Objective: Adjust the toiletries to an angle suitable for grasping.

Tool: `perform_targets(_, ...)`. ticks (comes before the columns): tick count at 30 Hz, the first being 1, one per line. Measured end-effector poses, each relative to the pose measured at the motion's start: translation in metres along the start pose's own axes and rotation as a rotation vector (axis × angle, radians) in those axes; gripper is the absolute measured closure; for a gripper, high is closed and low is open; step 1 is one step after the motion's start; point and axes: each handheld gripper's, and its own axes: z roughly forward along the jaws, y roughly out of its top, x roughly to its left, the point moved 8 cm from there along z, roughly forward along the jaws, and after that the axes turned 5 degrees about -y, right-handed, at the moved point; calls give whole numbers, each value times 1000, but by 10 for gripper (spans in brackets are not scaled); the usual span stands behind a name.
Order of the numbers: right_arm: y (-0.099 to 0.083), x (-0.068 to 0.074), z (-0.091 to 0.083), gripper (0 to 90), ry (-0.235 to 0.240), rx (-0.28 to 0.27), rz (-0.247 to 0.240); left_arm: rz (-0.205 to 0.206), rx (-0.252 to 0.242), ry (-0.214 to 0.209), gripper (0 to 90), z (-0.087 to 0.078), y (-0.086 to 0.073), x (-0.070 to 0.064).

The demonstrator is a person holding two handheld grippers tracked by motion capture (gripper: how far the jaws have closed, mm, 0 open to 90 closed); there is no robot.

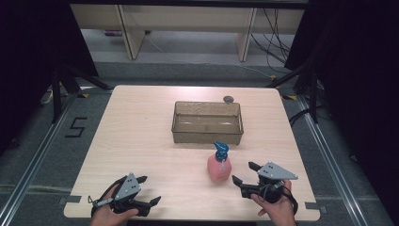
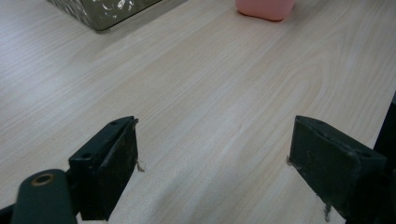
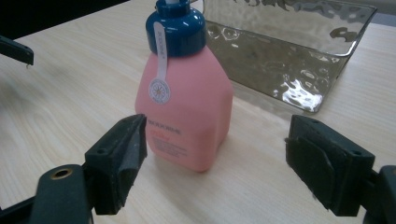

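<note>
Right gripper (image 1: 245,174) near the table's (image 1: 141,141) front edge, toward the right corner: jaws wide apart, nothing held, aimed at the pink bottle (image 3: 184,100) just ahead. Bottle upright, near the front wall of the clear tray (image 1: 207,122) at mid-table. Left gripper (image 1: 148,190) by the front left corner, spread wide, empty. Judged: grasp not yet made; bottle untouched, all handling left.
</note>
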Motion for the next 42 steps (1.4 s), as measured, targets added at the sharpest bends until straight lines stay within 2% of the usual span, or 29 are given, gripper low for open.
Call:
perform_targets(1,2,-2,1,218,-4,-8,-29,21,16,3,151,-1,-1,2)
perform_targets(2,2,-2,1,218,-4,-8,-29,21,16,3,150,-1,-1,2)
perform_targets(3,2,0,1,219,2,-8,-10,17,14,5,150,-1,-1,2)
perform_targets(4,4,-1,2,221,-1,-10,-36,-8,-17,-5,151,1,1,0)
perform_targets(5,6,1,3,226,10,-11,-38,-8,-16,-6,150,1,1,0)
perform_targets(6,6,3,3,227,17,-6,-27,20,11,-1,151,-1,-1,2)
perform_targets(7,7,6,5,227,16,-12,-9,30,19,1,150,-1,-1,2)
perform_targets(9,11,7,8,230,23,-31,-47,15,0,-3,150,0,0,1)
perform_targets(10,11,7,8,230,23,-31,-47,15,0,-3,150,0,0,1)
perform_targets(11,10,10,8,231,27,-10,-17,10,-7,-6,150,1,1,1)
perform_targets(12,13,10,11,233,27,-14,-49,26,8,-7,151,0,0,1)
perform_targets(14,16,10,14,236,25,-33,-83,33,15,-2,151,-1,-1,3)
perform_targets(15,16,10,14,236,25,-33,-83,33,15,-2,151,-1,-1,3)
perform_targets(16,18,13,17,239,27,-43,-75,-5,-24,-9,151,1,2,-1)
perform_targets(19,19,16,19,242,39,-34,-69,-2,-21,-14,150,1,1,-1)
perform_targets(20,19,17,20,244,36,-28,-62,11,-9,-12,150,0,1,0)
perform_targets(21,21,19,23,247,40,-45,-60,24,2,-5,151,0,0,2)
perform_targets(22,21,19,23,247,38,-43,-67,-5,-26,-14,151,1,2,-2)
perform_targets(24,22,20,24,249,38,-43,-74,-2,-19,-13,150,1,1,-2)
perform_targets(26,23,20,26,249,37,-47,-77,28,8,-3,150,-1,0,2)
perform_targets(28,23,20,26,251,34,-36,-67,24,2,-5,150,-1,0,2)
perform_targets(29,25,18,27,250,30,-53,-93,-2,-22,-14,150,1,2,-1)
perform_targets(31,24,22,27,251,44,-36,-59,34,15,-2,150,-1,-1,3)
perform_targets(34,25,20,29,252,35,-47,-78,23,2,-4,150,0,0,2)
perform_targets(35,25,21,30,252,43,-46,-74,-2,-19,-13,151,1,1,-2)
perform_targets(36,25,21,30,252,43,-46,-74,-2,-19,-13,150,1,1,-2)
perform_targets(38,26,21,31,251,44,-55,-81,30,12,-2,150,-1,-1,3)
perform_targets(41,28,20,32,254,43,-53,-92,10,-8,-14,151,0,0,-1)
perform_targets(42,27,21,32,255,41,-48,-87,31,11,-6,151,-1,-1,2)
